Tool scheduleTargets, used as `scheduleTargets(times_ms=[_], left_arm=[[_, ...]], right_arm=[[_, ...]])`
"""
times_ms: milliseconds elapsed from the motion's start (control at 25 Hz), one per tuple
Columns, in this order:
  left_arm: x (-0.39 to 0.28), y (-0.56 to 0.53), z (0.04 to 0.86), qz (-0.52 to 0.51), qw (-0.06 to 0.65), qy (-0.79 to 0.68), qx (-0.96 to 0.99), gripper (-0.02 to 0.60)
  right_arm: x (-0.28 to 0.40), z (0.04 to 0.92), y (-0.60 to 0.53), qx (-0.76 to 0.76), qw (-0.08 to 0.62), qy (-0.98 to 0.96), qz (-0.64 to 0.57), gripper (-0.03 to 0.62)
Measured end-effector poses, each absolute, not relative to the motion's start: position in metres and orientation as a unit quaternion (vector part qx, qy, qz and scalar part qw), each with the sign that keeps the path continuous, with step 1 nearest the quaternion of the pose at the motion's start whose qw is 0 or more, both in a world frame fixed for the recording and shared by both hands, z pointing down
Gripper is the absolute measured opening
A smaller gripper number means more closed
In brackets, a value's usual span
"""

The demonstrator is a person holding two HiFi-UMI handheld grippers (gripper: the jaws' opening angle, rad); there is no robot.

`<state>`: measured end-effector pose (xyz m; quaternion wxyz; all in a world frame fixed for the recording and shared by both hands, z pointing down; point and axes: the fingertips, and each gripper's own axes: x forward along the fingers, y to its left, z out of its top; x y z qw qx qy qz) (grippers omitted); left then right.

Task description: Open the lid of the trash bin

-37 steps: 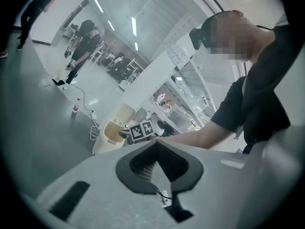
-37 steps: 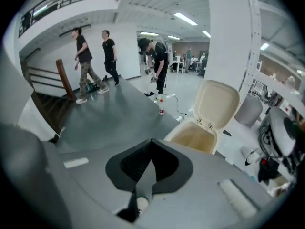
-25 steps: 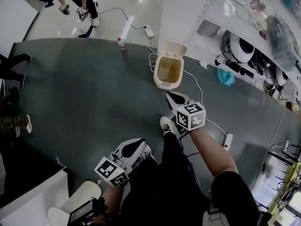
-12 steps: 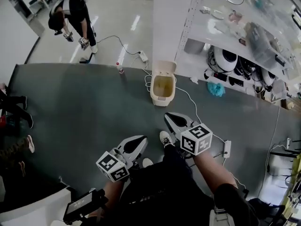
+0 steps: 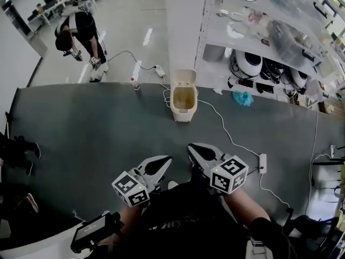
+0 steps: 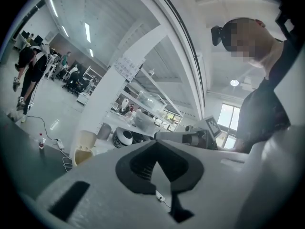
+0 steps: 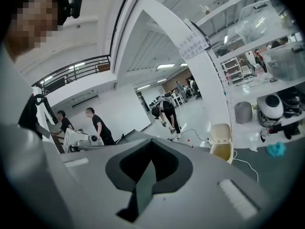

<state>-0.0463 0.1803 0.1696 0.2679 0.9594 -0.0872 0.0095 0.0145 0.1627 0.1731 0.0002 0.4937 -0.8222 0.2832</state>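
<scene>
Trash bin (image 5: 182, 110): cream-coloured, upright on the dark floor mat (image 5: 81, 128) near the mat's far edge, at the foot of a white pillar (image 5: 180, 26). I look straight down into its yellowish inside.
Lid (image 5: 184, 77): raised, and tipped back toward the pillar. The mouth of the bin is fully uncovered.
Cable (image 5: 223, 127): white. It runs across the mat from beside the bin to a power strip (image 5: 262, 163) at my right.
Bottle (image 5: 136, 83): small, with a red cap, standing at the mat's far edge to the left of the bin, apart from it.
Second power strip (image 5: 160, 69): on the pale floor behind the bin, between the bottle and the pillar.
Cloth (image 5: 242, 97): blue-green and crumpled, lying right of the bin below the shelves (image 5: 259, 31).
Right gripper (image 5: 193, 149): held in front of me, well apart from the bin and pointing toward it. Its fingers (image 7: 200, 185) are pressed together with nothing between them.
Left gripper (image 5: 164, 161): just left of the right one and equally far from the bin. Its fingers (image 6: 109, 180) are also together and empty.
Marker cubes: one sits on the back of each gripper, the left (image 5: 131, 189) and the right (image 5: 229, 174).
Other person (image 5: 81, 34): bent forward on the pale floor at far left, beyond the mat, with a gripper in each hand.
</scene>
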Motion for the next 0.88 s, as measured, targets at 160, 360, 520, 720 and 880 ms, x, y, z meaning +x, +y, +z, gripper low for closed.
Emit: scheduleTargets(times_ms=[160,360,520,720,880], left_arm=[[-0.049,0.204,0.170,0.010,0.274,-0.076,0.959,0.000],[-0.045,0.229,0.166,0.018,0.260,-0.067,0.963,0.002],[-0.037,0.244,0.167,0.027,0.245,-0.065,0.967,0.000],[-0.030,0.262,0.173,0.030,0.242,-0.057,0.968,0.000],[-0.025,0.267,0.180,0.034,0.248,-0.051,0.967,0.001]], right_arm=[[0.006,0.174,0.197,0.497,-0.006,-0.818,0.288,0.008],[0.010,0.174,0.229,0.503,-0.013,-0.815,0.289,0.008],[0.020,0.178,0.245,0.506,-0.010,-0.813,0.288,0.008],[0.024,0.185,0.264,0.510,-0.010,-0.811,0.286,0.008],[0.023,0.190,0.273,0.515,-0.013,-0.808,0.285,0.008]])
